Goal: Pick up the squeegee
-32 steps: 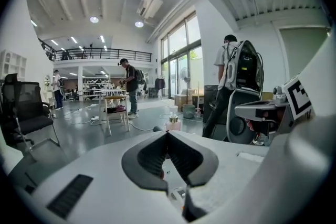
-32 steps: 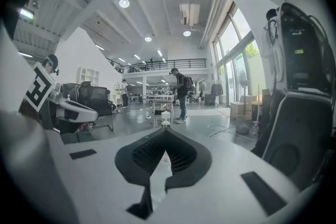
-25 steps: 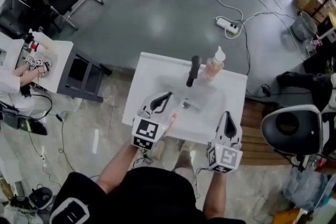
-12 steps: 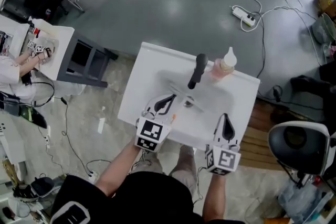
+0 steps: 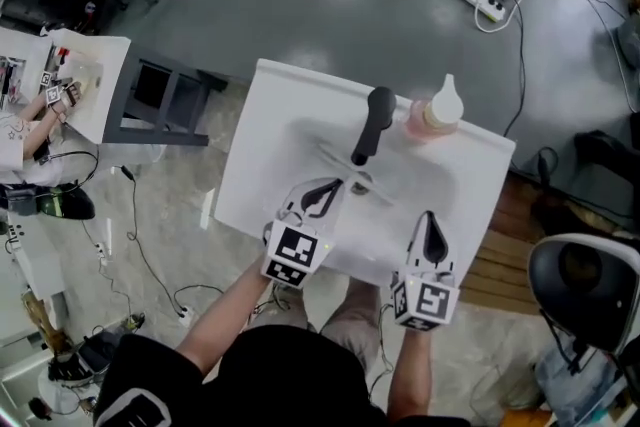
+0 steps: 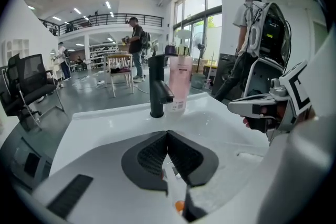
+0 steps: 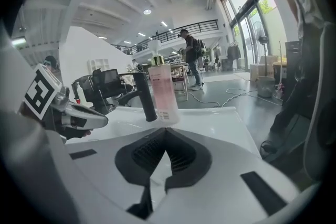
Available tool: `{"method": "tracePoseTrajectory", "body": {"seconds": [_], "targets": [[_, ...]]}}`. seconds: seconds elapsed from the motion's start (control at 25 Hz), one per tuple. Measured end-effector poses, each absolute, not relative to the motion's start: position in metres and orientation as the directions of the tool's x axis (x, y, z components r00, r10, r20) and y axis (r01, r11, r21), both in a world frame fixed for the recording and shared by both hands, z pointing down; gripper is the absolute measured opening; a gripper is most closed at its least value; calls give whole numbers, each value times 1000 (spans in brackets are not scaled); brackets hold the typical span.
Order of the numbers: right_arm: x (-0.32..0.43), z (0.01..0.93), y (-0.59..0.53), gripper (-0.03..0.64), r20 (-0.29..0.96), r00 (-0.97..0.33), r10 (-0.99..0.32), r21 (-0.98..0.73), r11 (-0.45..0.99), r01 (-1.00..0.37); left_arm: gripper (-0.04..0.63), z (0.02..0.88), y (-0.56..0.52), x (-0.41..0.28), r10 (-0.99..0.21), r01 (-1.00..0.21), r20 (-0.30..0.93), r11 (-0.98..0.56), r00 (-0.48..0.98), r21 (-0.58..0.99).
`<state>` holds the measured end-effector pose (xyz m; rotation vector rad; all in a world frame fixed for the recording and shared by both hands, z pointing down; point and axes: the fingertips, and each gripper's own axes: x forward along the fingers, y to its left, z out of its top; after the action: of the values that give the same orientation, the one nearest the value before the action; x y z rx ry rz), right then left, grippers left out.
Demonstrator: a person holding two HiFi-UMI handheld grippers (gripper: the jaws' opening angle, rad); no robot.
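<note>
Just beyond the closed left gripper, the squeegee lies in the sink.

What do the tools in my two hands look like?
Both the left tool and right tool have white bodies tapering to black ribbed pads, each backed by a cube of black-and-white square markers. The person wears a black top.

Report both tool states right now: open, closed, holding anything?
Left tool: closed, nothing between its jaws.
Right tool: closed, nothing between its jaws.
</note>
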<state>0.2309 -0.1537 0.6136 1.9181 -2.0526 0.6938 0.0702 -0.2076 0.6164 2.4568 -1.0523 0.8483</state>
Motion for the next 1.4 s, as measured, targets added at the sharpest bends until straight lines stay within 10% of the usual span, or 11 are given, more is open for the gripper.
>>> {"method": "tracePoseTrajectory", "body": {"seconds": [0.84, 1.4], "targets": [[236, 639, -153, -2, 530, -136, -837, -205, 29, -978, 175, 746, -173, 69, -166, -728, 938, -676, 304, 117], [236, 645, -155, -2, 536, -141, -833, -218, 24, -976, 100, 764, -169, 65, -156, -759, 953, -644, 259, 101]]}}
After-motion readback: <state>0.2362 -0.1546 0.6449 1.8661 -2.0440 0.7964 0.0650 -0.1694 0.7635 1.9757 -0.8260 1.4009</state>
